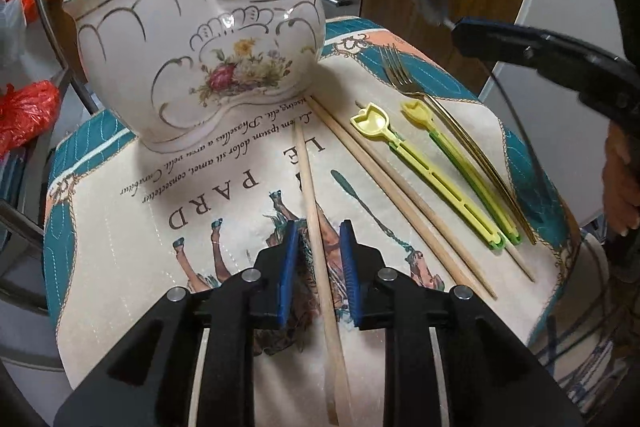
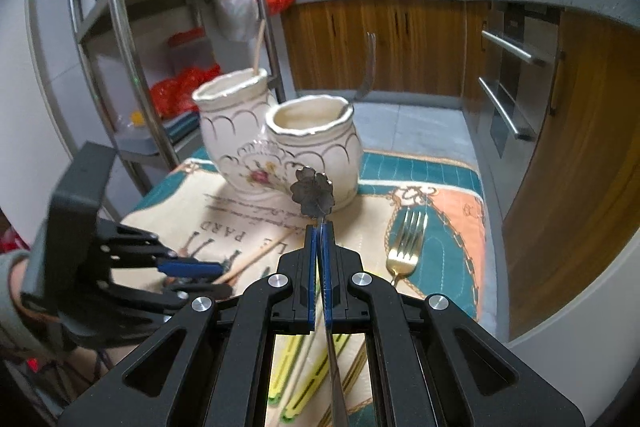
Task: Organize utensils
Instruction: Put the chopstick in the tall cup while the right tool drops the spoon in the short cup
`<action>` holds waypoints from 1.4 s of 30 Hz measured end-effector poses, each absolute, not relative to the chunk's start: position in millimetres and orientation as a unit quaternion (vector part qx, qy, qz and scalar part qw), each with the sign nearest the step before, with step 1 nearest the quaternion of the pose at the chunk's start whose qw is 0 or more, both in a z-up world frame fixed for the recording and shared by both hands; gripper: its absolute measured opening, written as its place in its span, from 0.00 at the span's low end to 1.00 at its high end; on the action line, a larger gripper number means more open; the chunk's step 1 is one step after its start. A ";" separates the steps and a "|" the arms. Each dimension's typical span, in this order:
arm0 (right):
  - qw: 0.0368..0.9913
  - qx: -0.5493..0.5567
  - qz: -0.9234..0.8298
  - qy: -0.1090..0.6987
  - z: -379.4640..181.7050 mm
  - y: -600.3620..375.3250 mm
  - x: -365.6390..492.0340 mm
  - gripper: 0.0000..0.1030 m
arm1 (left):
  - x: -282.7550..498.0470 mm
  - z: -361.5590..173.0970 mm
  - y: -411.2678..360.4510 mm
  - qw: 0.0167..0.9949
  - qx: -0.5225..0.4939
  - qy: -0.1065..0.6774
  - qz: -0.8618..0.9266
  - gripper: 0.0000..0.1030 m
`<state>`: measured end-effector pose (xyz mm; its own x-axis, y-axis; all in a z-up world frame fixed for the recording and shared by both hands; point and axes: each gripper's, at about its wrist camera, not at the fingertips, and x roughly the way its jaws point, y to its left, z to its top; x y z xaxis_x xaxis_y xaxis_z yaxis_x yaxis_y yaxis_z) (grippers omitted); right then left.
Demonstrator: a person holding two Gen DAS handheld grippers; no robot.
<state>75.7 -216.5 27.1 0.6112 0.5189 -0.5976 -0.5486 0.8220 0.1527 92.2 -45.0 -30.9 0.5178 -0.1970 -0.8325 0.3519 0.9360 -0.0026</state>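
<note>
The right gripper (image 2: 320,247) is clamped on a flower-headed spoon (image 2: 312,196), just short of the twin-pot holder (image 2: 280,143) ahead; lift over the rim, then release. The left gripper (image 1: 320,247) (jaws apart) straddles a chopstick (image 1: 310,187); close squarely.

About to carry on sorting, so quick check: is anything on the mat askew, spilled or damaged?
Nothing spilled or broken. The one oddity: the single chopstick between the left gripper's open fingers lies apart from the pair of chopsticks, angled differently. The right gripper holds a flower-ended spoon above the mat.
</note>
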 end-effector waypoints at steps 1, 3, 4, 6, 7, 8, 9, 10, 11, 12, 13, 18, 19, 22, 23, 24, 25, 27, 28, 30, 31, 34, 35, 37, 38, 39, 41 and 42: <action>0.898 -0.021 0.298 0.323 28.7 -216.7 74.2 0.04 | 91.4 -31.0 -46.0 0.869 0.088 0.461 -0.154 0.07; 0.900 -0.018 0.301 0.314 33.3 -217.2 70.4 0.04 | 91.4 -30.9 -44.6 0.873 0.085 0.455 -0.156 0.06; 0.901 -0.017 0.301 0.311 35.0 -217.6 69.0 0.04 | 91.1 -30.4 -42.8 0.874 0.083 0.452 -0.158 0.06; 0.904 -0.014 0.303 0.301 39.8 -218.0 65.9 0.04 | 88.4 -28.2 -37.4 0.878 0.085 0.444 -0.161 0.06; 0.905 -0.012 0.304 0.297 41.5 -218.3 64.1 0.04 | 86.2 -26.1 -34.1 0.879 0.083 0.439 -0.165 0.06; 0.907 -0.010 0.304 0.290 44.8 -219.0 62.8 0.04 | 83.7 -23.0 -29.4 0.882 0.082 0.434 -0.166 0.06; 0.908 -0.008 0.305 0.287 46.9 -219.5 61.9 0.04 | 81.3 -18.3 -24.4 0.886 0.076 0.424 -0.172 0.06; 0.909 -0.005 0.305 0.283 48.8 -219.4 61.6 0.04 | 76.9 -12.9 -20.2 0.889 0.070 0.414 -0.181 0.06; 0.910 -0.002 0.306 0.278 52.1 -219.6 61.5 0.04 | 73.7 -7.7 -16.4 0.894 0.067 0.403 -0.186 0.06; 0.912 -0.001 0.307 0.272 56.1 -219.3 61.8 0.04 | 70.2 -0.9 -12.4 0.900 0.067 0.389 -0.186 0.06; 0.913 0.000 0.307 0.268 58.5 -219.4 61.0 0.04 | 66.4 7.0 -8.0 0.906 0.067 0.373 -0.188 0.06; 0.918 -0.001 0.311 0.244 74.5 -208.7 66.6 0.04 | 59.4 43.9 4.2 0.930 0.050 0.308 -0.196 0.06; 0.920 0.000 0.310 0.239 77.9 -205.6 70.0 0.04 | 62.0 50.3 3.5 0.935 0.051 0.294 -0.193 0.06; 0.923 0.007 0.309 0.230 84.6 -200.8 79.3 0.04 | 60.3 74.5 13.0 0.948 0.041 0.252 -0.191 0.06; 0.925 0.011 0.306 0.225 88.4 -197.6 85.9 0.04 | 59.6 83.2 16.8 0.951 0.038 0.239 -0.190 0.06; 0.927 0.014 0.304 0.221 91.2 -195.7 90.8 0.04 | 63.5 92.1 20.0 0.957 0.034 0.223 -0.184 0.06; 0.928 0.018 0.302 0.217 93.7 -193.7 95.0 0.04 | 69.3 96.8 22.1 0.960 0.030 0.214 -0.180 0.06; 0.932 0.034 0.297 0.206 100.0 -189.7 109.7 0.04 | 83.8 110.7 31.8 0.966 0.008 0.189 -0.176 0.06; 0.933 0.044 0.295 0.200 102.5 -187.6 117.7 0.04 | 88.5 113.7 35.6 0.968 0.001 0.183 -0.174 0.06; 0.935 0.065 0.289 0.192 106.4 -186.2 130.8 0.04 | 108.5 121.9 45.9 0.972 -0.028 0.161 -0.170 0.06; 0.935 0.082 0.287 0.189 107.6 -185.6 139.3 0.04 | 114.2 124.1 50.2 0.973 -0.038 0.154 -0.167 0.06; 0.936 0.120 0.276 0.182 107.0 -182.0 165.1 0.04 | 138.2 130.2 62.6 0.975 -0.079 0.133 -0.161 0.06; 0.937 0.125 0.272 0.181 106.7 -180.5 171.1 0.04 | 145.7 130.0 64.3 0.975 -0.088 0.129 -0.158 0.06; 0.939 0.130 0.268 0.171 106.0 -176.3 179.0 0.04 | 161.4 127.8 66.4 0.975 -0.104 0.121 -0.156 0.06; 0.942 0.130 0.264 0.164 106.3 -172.7 183.1 0.04 | 167.5 126.4 67.2 0.975 -0.110 0.119 -0.155 0.06; 0.943 0.130 0.263 0.157 106.6 -169.2 186.7 0.04 | 173.7 123.7 67.9 0.974 -0.120 0.115 -0.155 0.06; 0.946 0.131 0.259 0.145 106.8 -163.8 193.6 0.04 | 183.0 118.6 67.9 0.974 -0.132 0.109 -0.150 0.06; 0.947 0.131 0.257 0.141 106.1 -161.7 195.5 0.04 | 188.6 115.7 66.6 0.975 -0.131 0.107 -0.143 0.06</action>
<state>195.5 -161.7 106.1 0.8286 0.5232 -0.1992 -0.4492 0.8337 0.3211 188.6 66.6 115.7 0.9361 -0.3073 -0.1709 0.2515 0.9249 -0.2853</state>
